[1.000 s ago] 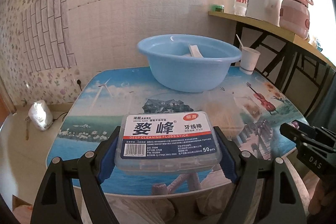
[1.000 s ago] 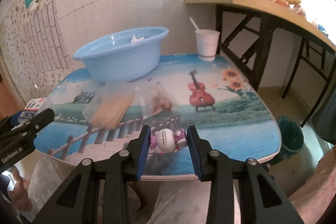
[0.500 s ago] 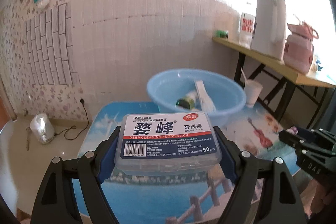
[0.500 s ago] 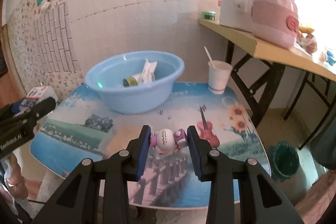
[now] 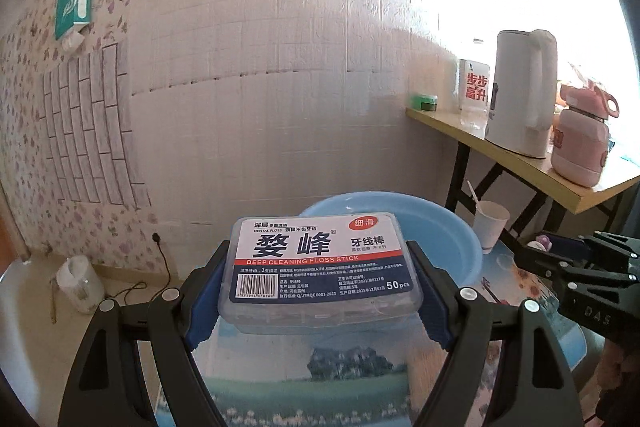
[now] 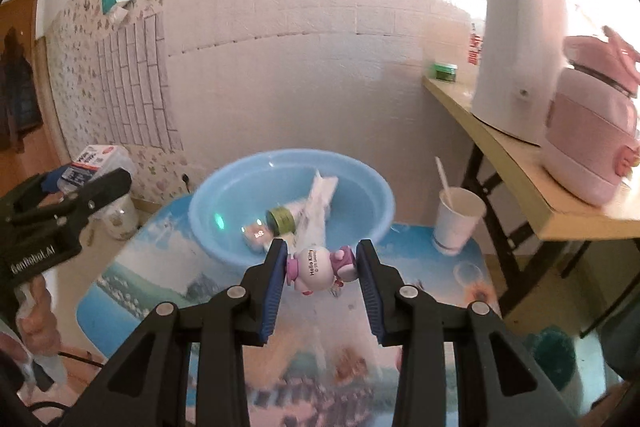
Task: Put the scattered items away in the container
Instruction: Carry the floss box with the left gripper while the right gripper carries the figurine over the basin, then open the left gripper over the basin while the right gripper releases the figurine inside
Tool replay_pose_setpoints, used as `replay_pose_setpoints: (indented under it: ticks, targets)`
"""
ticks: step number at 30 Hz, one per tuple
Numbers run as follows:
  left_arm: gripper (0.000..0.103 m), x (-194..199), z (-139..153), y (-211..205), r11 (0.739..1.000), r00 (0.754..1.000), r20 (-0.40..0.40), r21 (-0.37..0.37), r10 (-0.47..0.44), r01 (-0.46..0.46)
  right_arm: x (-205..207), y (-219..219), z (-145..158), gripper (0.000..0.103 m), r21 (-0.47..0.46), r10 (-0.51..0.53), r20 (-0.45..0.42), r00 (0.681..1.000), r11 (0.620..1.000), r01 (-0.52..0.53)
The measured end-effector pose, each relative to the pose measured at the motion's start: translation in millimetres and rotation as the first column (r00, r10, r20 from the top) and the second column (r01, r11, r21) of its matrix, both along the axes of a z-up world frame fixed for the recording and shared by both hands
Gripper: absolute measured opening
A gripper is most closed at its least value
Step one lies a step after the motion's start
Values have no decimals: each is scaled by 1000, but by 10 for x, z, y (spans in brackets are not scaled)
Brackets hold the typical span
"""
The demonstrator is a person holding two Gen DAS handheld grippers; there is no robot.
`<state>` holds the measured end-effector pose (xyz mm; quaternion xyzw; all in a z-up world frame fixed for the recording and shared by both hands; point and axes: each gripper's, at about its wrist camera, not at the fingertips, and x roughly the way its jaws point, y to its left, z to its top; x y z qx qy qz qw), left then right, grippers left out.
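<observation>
Basin (image 6: 292,187), the pale blue container, sits at the far end of the picture-printed table (image 6: 448,259), ahead of and below both grippers, so the coming move, as I judge it, is forward over its near rim and then down. In the right wrist view its open mouth lies just beyond the fingertips, slightly to the left; in the left wrist view the floss box hides most of it and only the right part of the bowl shows. The right gripper (image 6: 322,269) looks the nearer of the two, though the fisheye makes that uncertain. The left gripper (image 5: 320,267) has its jaws set wide and clamped on the short ends of a floss stick box (image 5: 320,259), held flat, label up, with its long axis running left to right across the fingers. The right gripper's jaws are narrow, pinching a small pink and white Hello Kitty figure (image 6: 316,269) lying on its side between the pads. By count: one table, one basin, two grippers, one box and one figure in hand. Three items seem to lie in the basin already, a white tube or packet, a green-capped jar and a small pinkish piece; the blur makes that count unsure. One paper cup (image 6: 458,219) with a stick stands just right of the basin.
</observation>
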<state>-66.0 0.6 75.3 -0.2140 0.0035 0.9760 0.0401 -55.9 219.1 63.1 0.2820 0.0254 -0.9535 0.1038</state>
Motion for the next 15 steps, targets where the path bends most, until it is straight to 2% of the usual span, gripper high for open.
replay_pose_setpoints:
  ticks: [7,15]
  targets:
    - [80,-419,-108,84,1000,999,29,4,-31,31,-528,-72,-80,36,7,12,39,999,1000,-13]
    - [80,-881,-341,215,998,994,85,8,-67,67,-947,-133,-298,36,28,28,82,996,999,-31]
